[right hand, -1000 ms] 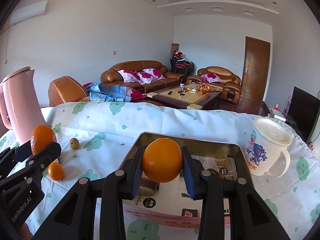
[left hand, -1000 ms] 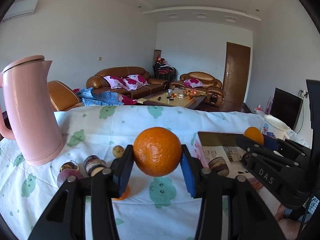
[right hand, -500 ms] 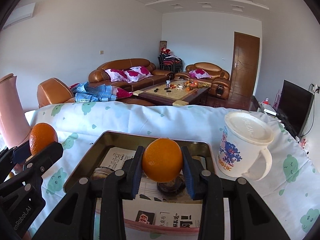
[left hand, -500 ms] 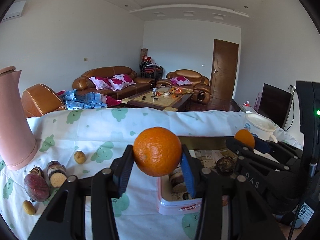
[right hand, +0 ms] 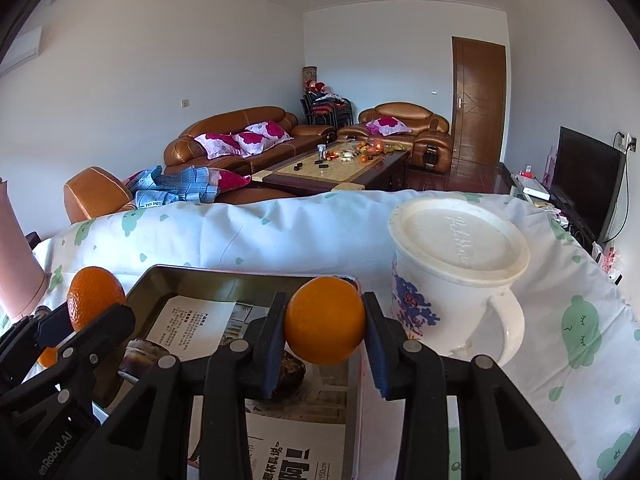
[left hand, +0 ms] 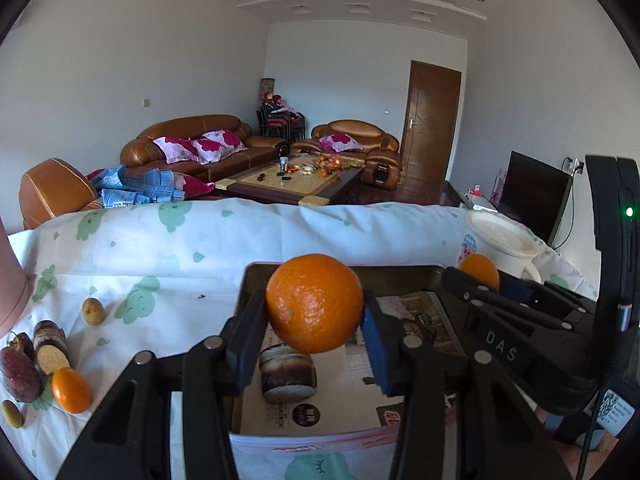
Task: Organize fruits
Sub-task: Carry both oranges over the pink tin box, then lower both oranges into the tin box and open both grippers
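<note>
My left gripper (left hand: 315,322) is shut on a large orange (left hand: 314,303), held above the near left part of a metal tray (left hand: 280,270) lined with printed paper. The right gripper (right hand: 325,330) is shut on a second orange (right hand: 325,320), over the tray's (right hand: 168,274) right side. Each view shows the other gripper with its orange: the right one (left hand: 479,271), the left one (right hand: 94,296). A dark round fruit piece (left hand: 287,372) lies in the tray, and another (right hand: 290,376) sits under the right gripper.
On the cloth left of the tray lie a small orange fruit (left hand: 70,390), a purple fruit (left hand: 18,374), a cut piece (left hand: 48,346) and a small brown fruit (left hand: 93,311). A lidded white mug (right hand: 452,276) stands right of the tray. A pink jug (right hand: 16,264) stands far left.
Both grippers have moved right across the table, each keeping its orange. The tray and mug now sit closer and more central; the pink jug has slid to the left edge.
</note>
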The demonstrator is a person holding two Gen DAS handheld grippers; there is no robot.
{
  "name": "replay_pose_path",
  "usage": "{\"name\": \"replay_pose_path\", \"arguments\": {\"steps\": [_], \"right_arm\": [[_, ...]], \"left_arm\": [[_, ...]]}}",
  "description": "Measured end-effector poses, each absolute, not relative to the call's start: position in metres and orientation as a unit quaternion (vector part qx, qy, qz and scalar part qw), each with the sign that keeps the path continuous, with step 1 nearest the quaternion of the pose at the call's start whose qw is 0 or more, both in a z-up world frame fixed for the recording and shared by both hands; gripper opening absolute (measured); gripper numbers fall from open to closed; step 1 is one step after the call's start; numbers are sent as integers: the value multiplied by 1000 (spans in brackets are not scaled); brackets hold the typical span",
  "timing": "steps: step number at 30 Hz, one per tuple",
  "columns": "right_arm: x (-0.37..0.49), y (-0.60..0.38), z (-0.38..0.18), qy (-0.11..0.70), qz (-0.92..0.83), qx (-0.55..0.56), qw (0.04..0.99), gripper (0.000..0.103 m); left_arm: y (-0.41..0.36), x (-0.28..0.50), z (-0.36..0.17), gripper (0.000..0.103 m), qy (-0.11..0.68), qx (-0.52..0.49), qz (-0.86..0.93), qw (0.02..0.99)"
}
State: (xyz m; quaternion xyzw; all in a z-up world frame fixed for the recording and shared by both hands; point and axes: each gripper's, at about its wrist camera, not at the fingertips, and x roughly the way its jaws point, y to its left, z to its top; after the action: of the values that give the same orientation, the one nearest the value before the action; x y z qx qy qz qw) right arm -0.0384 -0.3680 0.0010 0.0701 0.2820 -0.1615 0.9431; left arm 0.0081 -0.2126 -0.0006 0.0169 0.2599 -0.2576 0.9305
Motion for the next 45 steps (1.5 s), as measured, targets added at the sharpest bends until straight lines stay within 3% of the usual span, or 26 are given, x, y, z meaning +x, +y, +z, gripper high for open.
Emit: {"name": "replay_pose_path", "arguments": {"steps": [26,34,37,42,45], "right_arm": [[-9,-367,-20,340,-106,82,931,39],[-14,-371,-19,327,-70,124,934,47],[-16,-375,-18,319,-67,141,935,50],[-25,-388,-13,283,-59,195,937,76],[-29,-387,-9,270,-58,199,940,81]], "left_arm": [[-230,20,-20,48,318,47,-227,919],[-224,20,-18,50,314,38,-220,923],[-222,15,-15,63,299,42,-209,930],[-204,11,-5,103,268,5,-180,946],[-199,11,-2,103,268,-7,-187,945]]}}
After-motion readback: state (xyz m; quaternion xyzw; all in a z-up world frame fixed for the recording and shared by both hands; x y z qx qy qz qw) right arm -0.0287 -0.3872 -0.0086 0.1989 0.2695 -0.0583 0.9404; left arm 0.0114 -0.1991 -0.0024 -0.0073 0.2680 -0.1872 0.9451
